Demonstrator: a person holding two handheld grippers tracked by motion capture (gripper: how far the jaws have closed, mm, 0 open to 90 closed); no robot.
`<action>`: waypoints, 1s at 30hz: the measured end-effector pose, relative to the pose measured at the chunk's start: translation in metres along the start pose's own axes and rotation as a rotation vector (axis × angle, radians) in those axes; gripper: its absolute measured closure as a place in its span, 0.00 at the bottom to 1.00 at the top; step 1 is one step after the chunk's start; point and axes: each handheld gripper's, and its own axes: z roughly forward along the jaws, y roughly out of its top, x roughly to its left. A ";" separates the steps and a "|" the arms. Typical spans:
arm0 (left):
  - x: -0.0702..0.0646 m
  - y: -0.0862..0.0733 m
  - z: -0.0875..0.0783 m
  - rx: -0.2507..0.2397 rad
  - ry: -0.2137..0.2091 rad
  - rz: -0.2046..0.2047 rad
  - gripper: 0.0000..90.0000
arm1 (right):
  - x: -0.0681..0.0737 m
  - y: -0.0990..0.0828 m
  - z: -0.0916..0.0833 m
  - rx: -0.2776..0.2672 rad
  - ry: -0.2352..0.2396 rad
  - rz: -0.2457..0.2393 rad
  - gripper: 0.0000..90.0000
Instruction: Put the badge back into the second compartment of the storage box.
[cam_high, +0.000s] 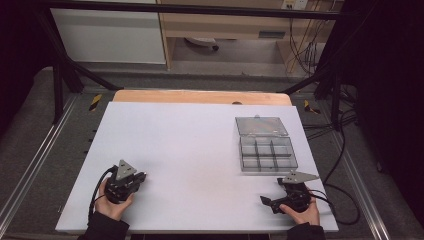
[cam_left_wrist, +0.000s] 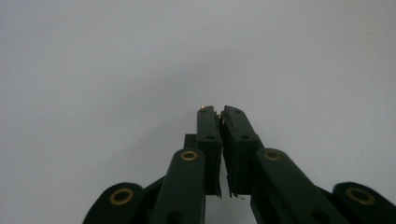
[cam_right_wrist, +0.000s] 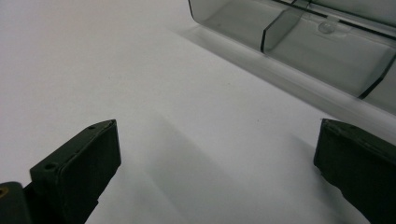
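My left gripper (cam_high: 137, 177) rests low on the white tabletop (cam_high: 190, 145) at the near left, held by a hand. In the left gripper view its two black jaws (cam_left_wrist: 218, 111) stand shut, tips nearly touching, with only bare white surface ahead. My right gripper (cam_high: 274, 192) sits at the near right in the other hand. Its jaws (cam_right_wrist: 215, 125) are open wide with nothing between them. A clear grey compartment box (cam_high: 267, 152) lies just beyond it with its lid folded back. The box's near wall and dividers (cam_right_wrist: 327, 51) look empty.
The white board lies on a wooden table whose far edge (cam_high: 200, 96) shows behind it. Black frame bars (cam_high: 60, 75) and cables (cam_high: 340, 150) flank the table, and a cable trails from each gripper over the near edge.
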 end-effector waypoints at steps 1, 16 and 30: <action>0.001 0.000 0.000 -0.001 -0.003 -0.003 0.95 | 0.000 0.000 0.000 0.000 0.000 0.000 0.01; 0.009 -0.002 -0.002 0.002 -0.002 -0.039 0.98 | 0.000 0.000 0.000 0.006 0.003 0.000 0.01; 0.012 -0.002 -0.007 -0.030 -0.024 -0.064 0.98 | 0.000 0.000 0.000 0.006 0.004 -0.002 0.01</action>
